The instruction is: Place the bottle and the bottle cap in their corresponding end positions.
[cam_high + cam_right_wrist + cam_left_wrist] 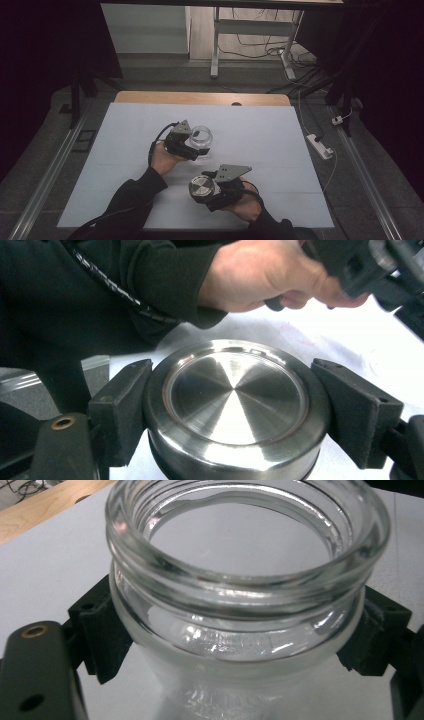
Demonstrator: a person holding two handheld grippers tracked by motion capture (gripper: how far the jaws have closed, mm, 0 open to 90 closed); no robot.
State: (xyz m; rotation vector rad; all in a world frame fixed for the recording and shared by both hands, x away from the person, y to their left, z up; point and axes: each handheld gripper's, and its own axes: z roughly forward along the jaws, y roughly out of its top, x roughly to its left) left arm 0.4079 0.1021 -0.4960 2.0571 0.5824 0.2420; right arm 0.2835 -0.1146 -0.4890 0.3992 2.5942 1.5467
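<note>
Nearest the camera, the right tool [207, 191] pinched a steel lid [201, 188] by its rim, face up, just beside the open glass jar [201, 137]. That jar was clamped at its neck by the left tool [192, 145], probably steadied for capping. Nothing on the white desk [260, 130] stood between them.

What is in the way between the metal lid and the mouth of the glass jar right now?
Nothing visible. The metal lid sits clamped in the right gripper, the glass jar in the left gripper with its mouth open and empty; only bare white table lies between them.
</note>
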